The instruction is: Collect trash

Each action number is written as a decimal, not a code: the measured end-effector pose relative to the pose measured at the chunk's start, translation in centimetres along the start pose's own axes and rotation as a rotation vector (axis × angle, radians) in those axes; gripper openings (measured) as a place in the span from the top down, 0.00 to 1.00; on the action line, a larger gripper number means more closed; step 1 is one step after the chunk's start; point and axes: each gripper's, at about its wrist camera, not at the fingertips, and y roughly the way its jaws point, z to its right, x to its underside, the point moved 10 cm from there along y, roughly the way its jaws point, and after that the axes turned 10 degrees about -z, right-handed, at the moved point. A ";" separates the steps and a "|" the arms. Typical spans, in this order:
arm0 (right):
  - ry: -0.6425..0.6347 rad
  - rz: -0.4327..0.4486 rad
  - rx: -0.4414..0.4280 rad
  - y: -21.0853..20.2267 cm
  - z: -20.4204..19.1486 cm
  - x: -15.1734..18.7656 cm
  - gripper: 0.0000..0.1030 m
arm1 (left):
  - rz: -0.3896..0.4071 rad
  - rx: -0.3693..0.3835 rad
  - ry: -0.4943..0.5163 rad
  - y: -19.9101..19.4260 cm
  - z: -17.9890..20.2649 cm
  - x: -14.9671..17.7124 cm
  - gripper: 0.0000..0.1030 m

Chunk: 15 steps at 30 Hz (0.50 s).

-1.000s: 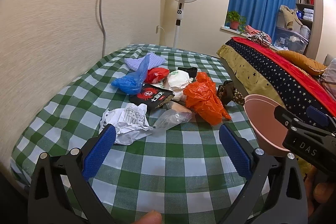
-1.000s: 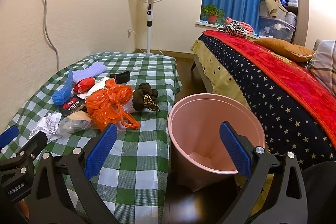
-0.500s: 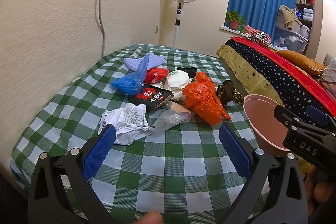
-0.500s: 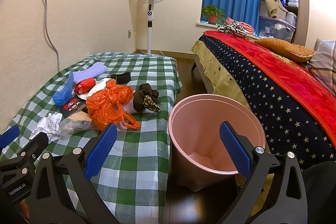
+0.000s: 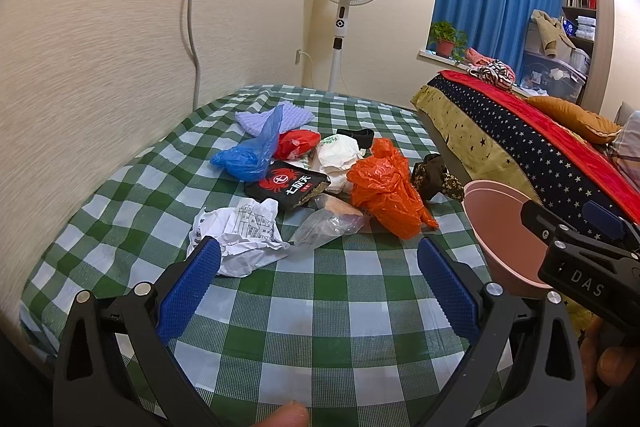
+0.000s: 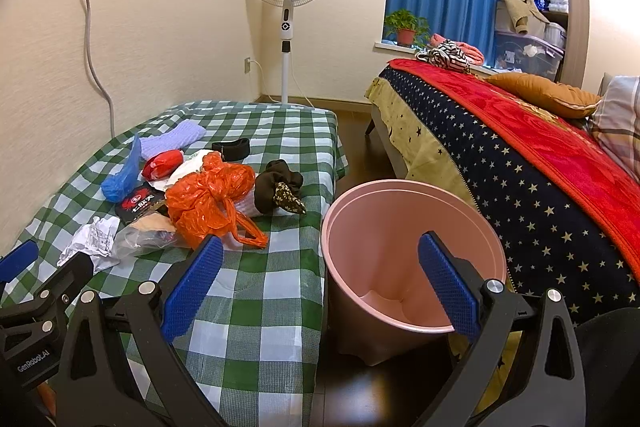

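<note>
Left gripper (image 5: 318,285) spread wide, empty, hovering over the near end of the checkered bench (image 5: 320,307). Right gripper (image 6: 320,283) also wide apart, empty, above the bench edge and the pink bin (image 6: 400,227).

Trash sits mid-bench in one cluster: crumpled paper (image 5: 240,235) nearest, just beyond the left gripper's left finger; clear bag (image 5: 328,225) beside it; black packet (image 5: 288,185), orange bag (image 5: 386,189), blue bag (image 5: 252,155), red bag (image 5: 298,143) behind. Bin on the floor between bench and bed (image 6: 520,167).
</note>
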 end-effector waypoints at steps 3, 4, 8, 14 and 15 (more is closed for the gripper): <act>0.004 0.001 -0.002 0.0 0.0 0.0 0.07 | 0.000 0.000 0.001 0.0 0.0 0.0 0.08; 0.004 0.000 -0.004 0.0 -0.1 0.0 0.07 | 0.000 0.000 0.001 0.0 0.0 0.0 0.08; 0.018 0.021 -0.009 -0.6 0.0 -0.7 0.25 | 0.001 -0.007 -0.005 0.0 0.0 0.0 0.08; 0.057 0.044 -0.039 -0.6 0.1 -1.5 0.42 | 0.007 -0.030 -0.037 0.3 -0.6 -0.5 0.08; 0.059 0.043 -0.048 -0.5 0.1 -1.4 0.43 | 0.005 -0.037 -0.045 0.5 -0.8 -0.5 0.08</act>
